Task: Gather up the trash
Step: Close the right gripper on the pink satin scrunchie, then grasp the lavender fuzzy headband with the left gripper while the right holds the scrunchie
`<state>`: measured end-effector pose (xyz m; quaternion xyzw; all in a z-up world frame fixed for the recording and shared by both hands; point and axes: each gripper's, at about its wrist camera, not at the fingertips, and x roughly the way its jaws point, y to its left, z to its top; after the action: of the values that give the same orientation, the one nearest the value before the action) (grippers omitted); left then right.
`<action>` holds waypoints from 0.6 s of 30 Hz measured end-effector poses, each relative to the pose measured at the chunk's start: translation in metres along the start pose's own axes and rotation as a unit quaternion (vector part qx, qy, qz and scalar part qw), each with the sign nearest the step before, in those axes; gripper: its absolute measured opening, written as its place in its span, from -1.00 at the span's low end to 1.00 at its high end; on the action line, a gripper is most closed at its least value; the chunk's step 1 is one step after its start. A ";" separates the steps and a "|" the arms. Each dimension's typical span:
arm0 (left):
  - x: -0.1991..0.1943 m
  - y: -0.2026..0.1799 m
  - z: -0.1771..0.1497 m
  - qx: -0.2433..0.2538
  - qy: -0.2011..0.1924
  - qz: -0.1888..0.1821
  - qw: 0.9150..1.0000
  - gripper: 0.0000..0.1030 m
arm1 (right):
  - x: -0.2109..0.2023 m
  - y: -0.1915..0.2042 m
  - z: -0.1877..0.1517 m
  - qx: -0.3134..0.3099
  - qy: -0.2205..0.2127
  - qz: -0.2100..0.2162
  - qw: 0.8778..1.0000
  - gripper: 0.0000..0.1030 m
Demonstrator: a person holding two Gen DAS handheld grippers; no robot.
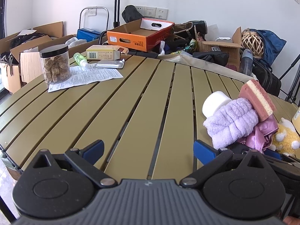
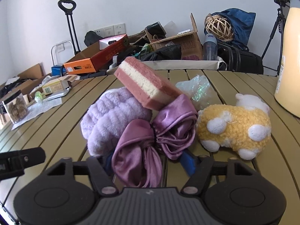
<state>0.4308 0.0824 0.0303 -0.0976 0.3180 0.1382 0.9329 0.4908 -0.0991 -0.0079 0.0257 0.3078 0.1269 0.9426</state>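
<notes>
My right gripper (image 2: 148, 163) is shut on a purple satin cloth (image 2: 150, 140) bunched on the olive slatted table (image 2: 56, 146); its blue pads press the cloth from both sides. Against the cloth lie a fluffy lilac towel (image 2: 112, 120) and a pink-and-cream sponge (image 2: 146, 86) propped on top. A crinkled clear wrapper (image 2: 198, 90) sits behind. My left gripper (image 1: 148, 150) stands open over bare slats, holding nothing. At the far left are a printed leaflet (image 1: 88, 78), a foil blister pack (image 1: 110, 63) and a yellow carton (image 1: 103, 52).
A yellow plush sheep (image 2: 234, 129) and a tall cream container (image 2: 290, 65) stand right of the cloth. A jar of brown chunks (image 1: 55, 63), a green bottle (image 1: 79, 59) and a white roll (image 1: 215, 103) are on the table. Boxes and bags crowd the floor behind.
</notes>
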 end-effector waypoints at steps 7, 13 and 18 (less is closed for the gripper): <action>-0.002 -0.001 0.000 0.000 -0.004 -0.002 1.000 1.00 | -0.008 -0.005 -0.002 -0.003 0.006 0.028 1.000 -0.27; -0.003 -0.006 0.000 0.002 -0.006 -0.006 1.000 1.00 | -0.021 -0.014 -0.008 0.017 -0.009 0.053 0.998 -0.57; -0.003 -0.012 -0.001 0.006 -0.009 -0.010 1.000 1.00 | -0.038 -0.015 -0.009 0.008 -0.042 0.054 0.998 -0.61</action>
<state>0.4318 0.0700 0.0326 -0.0941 0.3097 0.1276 0.9375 0.4591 -0.1236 0.0052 0.0549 0.2673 0.1745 0.9461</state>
